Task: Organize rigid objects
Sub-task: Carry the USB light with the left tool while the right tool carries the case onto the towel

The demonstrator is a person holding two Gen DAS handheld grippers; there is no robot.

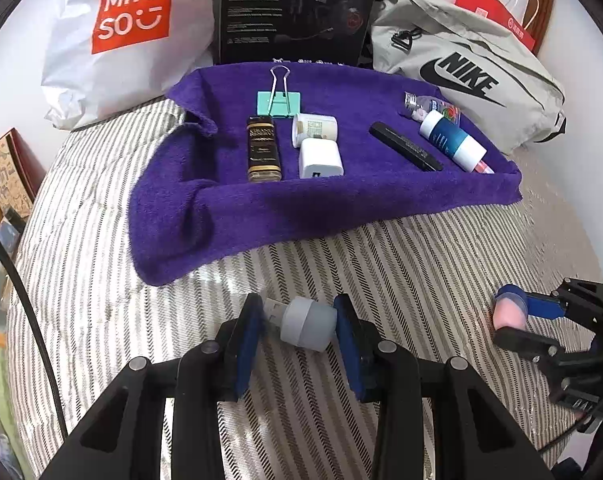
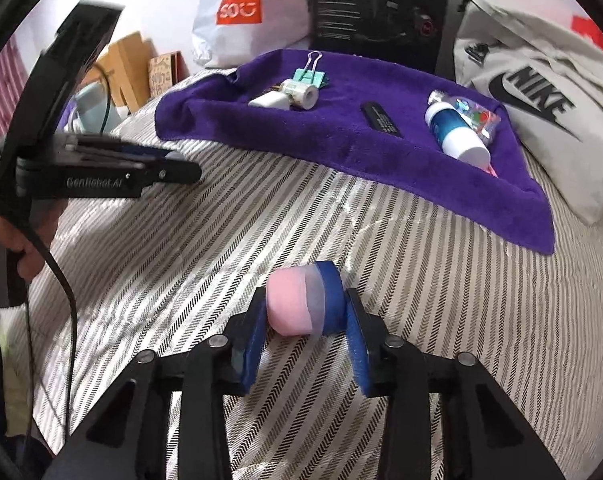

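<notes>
Currently, a grey plug-in device (image 1: 307, 322) is clamped between the pads of the left hand-held gripper (image 1: 297, 320), low over the striped bed cover (image 1: 381, 264). A pink and blue container (image 2: 303, 304) is gripped between the narrowed jaws of the right hand-held gripper (image 2: 305, 312). Ahead of both, a purple towel (image 1: 301, 208) is spread, on which a white charger (image 1: 320, 159), a dark bottle (image 1: 263, 149) and a binder clip (image 1: 279, 98) are laid.

towel (image 1: 321, 208): fuzzy purple terry cloth
bedspread (image 1: 341, 272) under the towel: woven striped fabric, slight sheen
clip (image 1: 279, 102) on the towel: matt mint body, shiny wire handles
</notes>
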